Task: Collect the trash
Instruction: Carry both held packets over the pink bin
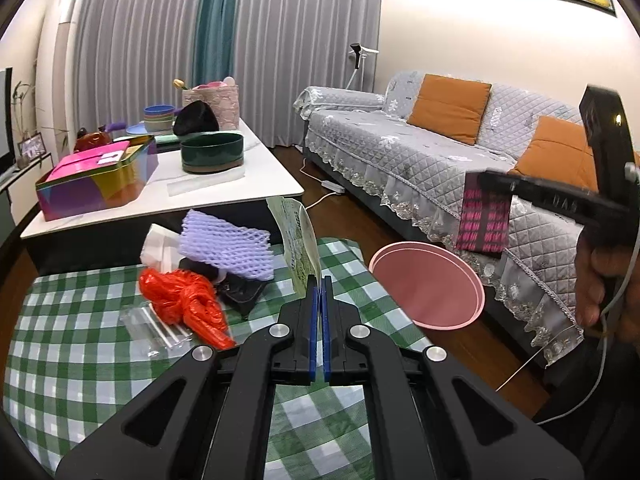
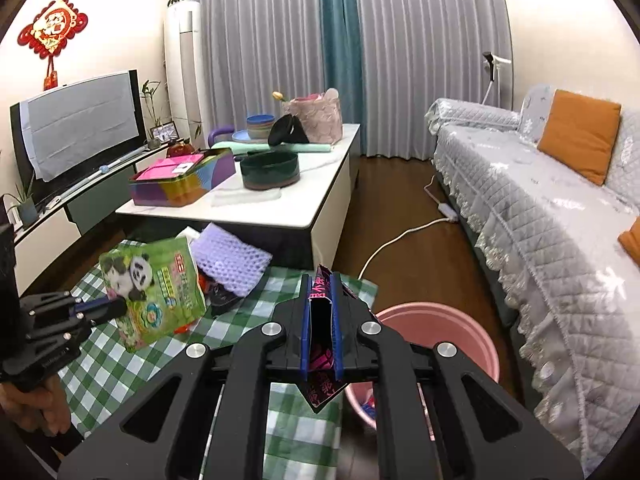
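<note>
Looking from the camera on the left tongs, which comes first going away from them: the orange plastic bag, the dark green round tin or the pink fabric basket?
From the left tongs, nearest first:
1. Orange plastic bag, on the checked cloth, just left of them.
2. Dark green round tin, on the white table beyond.
3. Pink fabric basket, at that table's far end.

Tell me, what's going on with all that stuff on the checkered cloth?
A person is tidying up trash with a grabber in each hand. The left tool is shut on a green panda packet, and the right tool is shut on a black and pink wrapper. A pink bin waits beside the checkered cloth. Purple foam netting and an orange bag lie on the cloth.
</note>
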`<state>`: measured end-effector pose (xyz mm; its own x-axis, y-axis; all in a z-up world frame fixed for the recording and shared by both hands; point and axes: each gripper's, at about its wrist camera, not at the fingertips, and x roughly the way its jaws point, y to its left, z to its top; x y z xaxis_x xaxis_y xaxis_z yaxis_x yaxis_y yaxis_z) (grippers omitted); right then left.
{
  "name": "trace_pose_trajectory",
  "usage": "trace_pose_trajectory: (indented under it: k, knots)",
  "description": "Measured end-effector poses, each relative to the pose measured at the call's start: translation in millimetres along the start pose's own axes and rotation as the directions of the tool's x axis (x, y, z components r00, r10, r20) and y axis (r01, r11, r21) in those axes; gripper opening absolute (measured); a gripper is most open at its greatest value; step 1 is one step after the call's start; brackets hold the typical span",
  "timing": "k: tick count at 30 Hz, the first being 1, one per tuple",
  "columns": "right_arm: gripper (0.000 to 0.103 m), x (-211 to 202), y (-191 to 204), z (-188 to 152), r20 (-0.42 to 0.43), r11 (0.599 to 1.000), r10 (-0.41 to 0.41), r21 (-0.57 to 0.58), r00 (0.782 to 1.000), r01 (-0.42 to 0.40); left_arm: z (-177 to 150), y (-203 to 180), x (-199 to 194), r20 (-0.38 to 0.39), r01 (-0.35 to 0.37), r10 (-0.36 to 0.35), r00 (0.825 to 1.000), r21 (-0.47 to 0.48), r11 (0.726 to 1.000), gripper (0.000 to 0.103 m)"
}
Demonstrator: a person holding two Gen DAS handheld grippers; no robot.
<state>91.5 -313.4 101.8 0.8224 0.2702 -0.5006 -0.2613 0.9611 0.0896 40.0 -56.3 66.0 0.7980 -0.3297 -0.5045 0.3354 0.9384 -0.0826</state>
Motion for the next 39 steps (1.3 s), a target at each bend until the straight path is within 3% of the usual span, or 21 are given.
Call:
trace_pose_trajectory:
  k: [5, 11, 16, 27, 39]
  knots:
    - [0.009, -3, -19, 18, 0.020, 0.998, -0.032, -0.045, 0.999, 0.033, 8, -10, 8, 0.002, 0.023, -0.023, 1.000, 0.003, 1.000, 0.002]
    - [0.009, 12, -58, 9, 0.029, 0.995, -0.064, 0.072, 0.998, 0.062, 15, -22, 25, -0.007, 0.040, -0.040, 0.999, 0.017, 0.999, 0.002]
    - [0.009, 19, -66, 12, 0.061, 0.993, -0.108, 0.062, 0.992, 0.104, 21, -34, 46, -0.021, 0.052, -0.051, 0.998, 0.032, 0.998, 0.002]
    - [0.009, 54, -83, 5, 0.007, 0.983, -0.179, 0.044, 0.984, 0.178, 36, -61, 94, -0.051, 0.108, -0.105, 0.993, 0.058, 0.992, 0.001]
    - [0.009, 66, -117, -2, -0.043, 0.962, -0.248, 0.108, 0.968, 0.251, 44, -96, 149, -0.083, 0.208, -0.200, 0.976, 0.099, 0.973, 0.001]
